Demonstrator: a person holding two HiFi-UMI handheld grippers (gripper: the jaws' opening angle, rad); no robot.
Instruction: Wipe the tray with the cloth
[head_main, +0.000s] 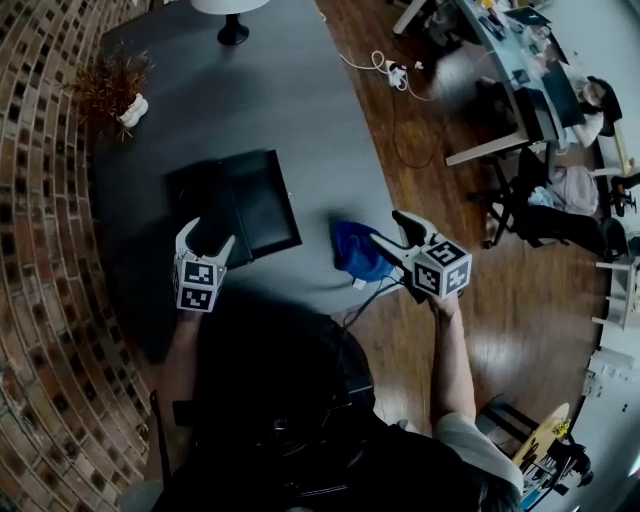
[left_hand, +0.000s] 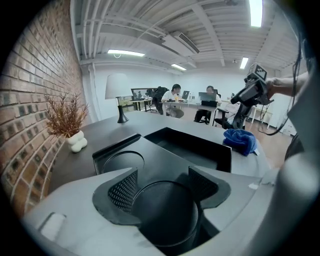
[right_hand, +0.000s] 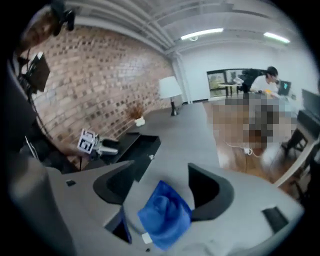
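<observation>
My left gripper (head_main: 205, 232) and right gripper (head_main: 388, 228) gape, empty.
Cloth (head_main: 352, 252) lies near the table's (head_main: 280, 90) right edge; left jaws above the tray's (head_main: 262, 205) near-left corner.

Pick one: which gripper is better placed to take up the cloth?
Right. The right gripper hangs open close to the blue cloth, which shows between its jaws, on the table right of the tray. The left gripper, also open, is over the tray's near left end, farther from the cloth.

The head view looked steeply down on the tray (head_main: 262, 200); the left gripper view sat close over it, the right one farther off. All shared it.
</observation>
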